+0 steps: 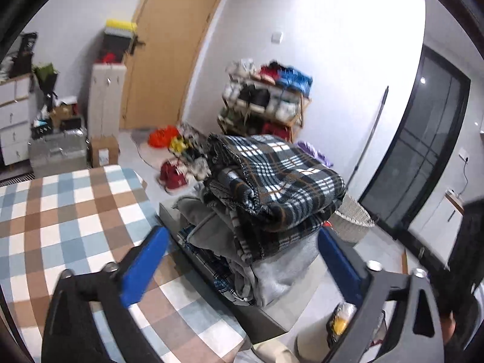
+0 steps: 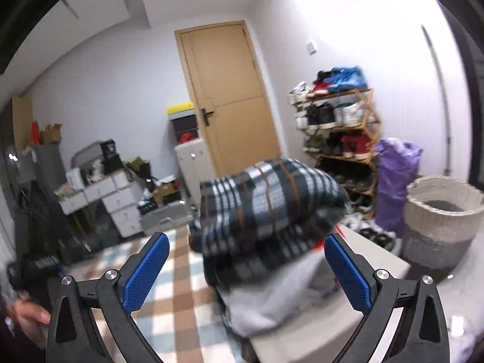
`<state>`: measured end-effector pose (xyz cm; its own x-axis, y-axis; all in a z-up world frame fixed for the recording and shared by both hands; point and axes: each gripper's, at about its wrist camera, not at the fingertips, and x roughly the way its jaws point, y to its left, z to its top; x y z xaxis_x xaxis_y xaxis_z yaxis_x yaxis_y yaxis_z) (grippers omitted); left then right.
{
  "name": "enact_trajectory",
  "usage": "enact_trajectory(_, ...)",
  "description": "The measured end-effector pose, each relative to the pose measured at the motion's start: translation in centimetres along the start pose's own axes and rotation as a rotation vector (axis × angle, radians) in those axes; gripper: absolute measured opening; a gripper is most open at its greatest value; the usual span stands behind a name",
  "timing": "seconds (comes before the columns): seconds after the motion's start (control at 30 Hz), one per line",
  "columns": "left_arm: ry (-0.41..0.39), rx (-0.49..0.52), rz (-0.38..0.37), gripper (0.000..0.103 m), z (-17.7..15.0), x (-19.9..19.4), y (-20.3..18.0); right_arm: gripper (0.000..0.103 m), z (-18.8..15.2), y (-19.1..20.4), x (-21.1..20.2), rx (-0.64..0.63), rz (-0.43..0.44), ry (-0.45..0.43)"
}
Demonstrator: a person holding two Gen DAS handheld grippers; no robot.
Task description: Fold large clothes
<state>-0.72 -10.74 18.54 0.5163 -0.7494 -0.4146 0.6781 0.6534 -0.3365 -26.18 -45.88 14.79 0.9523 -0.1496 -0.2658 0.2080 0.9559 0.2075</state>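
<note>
A folded dark plaid garment (image 1: 272, 178) lies on top of a stack of folded clothes, with grey garments (image 1: 272, 272) below it, on a low grey stand beside the bed. In the right wrist view the plaid garment (image 2: 266, 208) is blurred, above a grey garment (image 2: 272, 296). My left gripper (image 1: 242, 236) is open, its blue fingers either side of the stack and a little short of it. My right gripper (image 2: 246, 243) is open and holds nothing, in front of the same stack.
A bed with a brown, blue and white checked cover (image 1: 60, 211) lies to the left. A woven basket (image 2: 438, 217) stands on the floor at right. A shoe rack (image 2: 338, 133), a purple bag (image 2: 393, 175), a wooden door (image 2: 227, 96) and drawers (image 2: 121, 205) line the walls.
</note>
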Motion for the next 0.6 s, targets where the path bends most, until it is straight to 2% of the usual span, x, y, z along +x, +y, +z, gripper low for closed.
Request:
enact_trajectory(0.17, -0.071, 0.035, 0.032, 0.101, -2.5, -2.8, -1.4, 0.103, -3.8, 2.3, -2.8, -0.067, -0.081, -0.037)
enact_trajectory(0.27, -0.092, 0.095, 0.101, 0.101, -3.9, -4.2, -2.9, 0.103, -4.9, 3.4, -4.6, -0.079, -0.087, -0.063)
enact_trajectory(0.33, -0.151, 0.121, 0.139, 0.101, -4.7, -5.6, -3.8, 0.103, -5.5, 3.9, -5.8, -0.086, -0.098, -0.077)
enact_trajectory(0.4, -0.181, 0.128, 0.137, 0.101, -5.3, -6.6, -4.5, 0.103, -6.2, 4.1, -7.5, -0.068, -0.098, -0.096)
enact_trajectory(0.5, -0.177, 0.139, 0.118, 0.101, -5.9, -7.5, -5.6, 0.103, -6.6, 3.8, -9.6, -0.039, -0.093, -0.14)
enact_trajectory(0.6, -0.186, 0.166, 0.138, 0.101, -6.6, -8.1, -6.6, 0.103, -6.9, 3.6, -11.2, -0.013, -0.097, -0.178)
